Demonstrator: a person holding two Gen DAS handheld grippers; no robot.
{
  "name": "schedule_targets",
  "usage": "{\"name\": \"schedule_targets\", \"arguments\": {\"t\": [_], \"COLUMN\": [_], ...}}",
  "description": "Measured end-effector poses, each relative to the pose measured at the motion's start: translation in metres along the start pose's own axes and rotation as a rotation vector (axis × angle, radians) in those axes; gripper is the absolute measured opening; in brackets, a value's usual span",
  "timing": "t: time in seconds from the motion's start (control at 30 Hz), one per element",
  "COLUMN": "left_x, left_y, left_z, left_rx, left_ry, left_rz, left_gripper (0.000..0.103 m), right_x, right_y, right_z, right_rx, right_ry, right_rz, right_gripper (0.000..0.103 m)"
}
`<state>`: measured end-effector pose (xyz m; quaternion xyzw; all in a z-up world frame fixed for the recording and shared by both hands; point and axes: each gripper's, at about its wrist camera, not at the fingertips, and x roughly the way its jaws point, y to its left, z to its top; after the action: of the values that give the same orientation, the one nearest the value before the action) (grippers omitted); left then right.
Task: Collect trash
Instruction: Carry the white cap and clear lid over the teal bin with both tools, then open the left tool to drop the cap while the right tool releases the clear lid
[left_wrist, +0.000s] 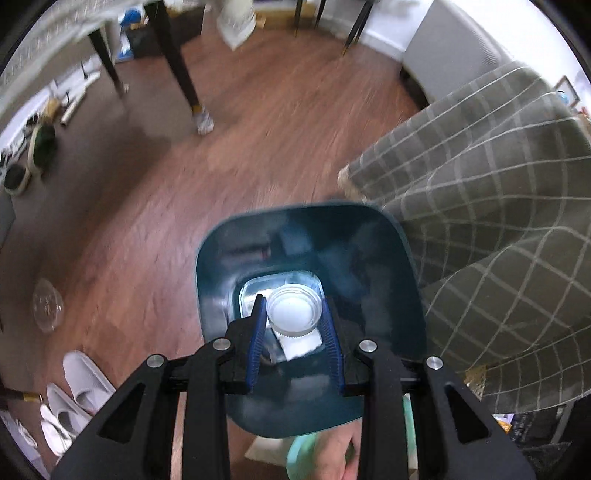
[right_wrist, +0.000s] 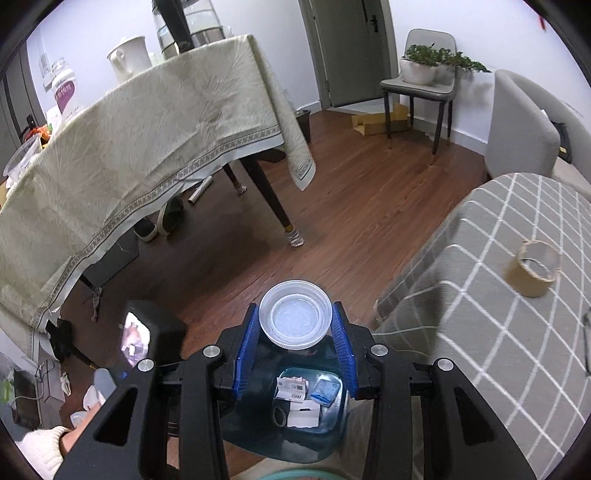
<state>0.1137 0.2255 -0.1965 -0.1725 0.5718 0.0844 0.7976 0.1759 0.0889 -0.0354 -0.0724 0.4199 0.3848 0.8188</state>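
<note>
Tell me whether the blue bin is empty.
Not empty. The right wrist view shows paper scraps and a blue packet lying on the bottom of the bin.

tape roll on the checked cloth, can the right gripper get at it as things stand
Probably not yet. The right gripper is shut on a clear plastic cup above the blue bin, so its fingers are occupied. The tape roll sits alone on the checked cloth, with nothing blocking it once the cup is dropped.
</note>
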Motion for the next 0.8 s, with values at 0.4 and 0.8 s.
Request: {"name": "schedule_targets", "arguments": {"t": [0.4, 0.8], "left_x": [0.041, 0.019], "left_y": [0.033, 0.051], "left_z": [-0.022, -0.015], "left_rx": [-0.085, -0.086], "left_ry": [0.172, 0.072], "left_rz": [-0.066, -0.059], "left_gripper": [0.032, 0.062], "right_x": [0.046, 0.094], "right_y": [0.015, 0.018], "right_z": [-0.002, -0.017], "right_rx": [-0.007, 0.012], "right_ry": [0.096, 0.205], "right_rz": [-0.007, -0.030], "right_gripper": [0.040, 0.040]}}
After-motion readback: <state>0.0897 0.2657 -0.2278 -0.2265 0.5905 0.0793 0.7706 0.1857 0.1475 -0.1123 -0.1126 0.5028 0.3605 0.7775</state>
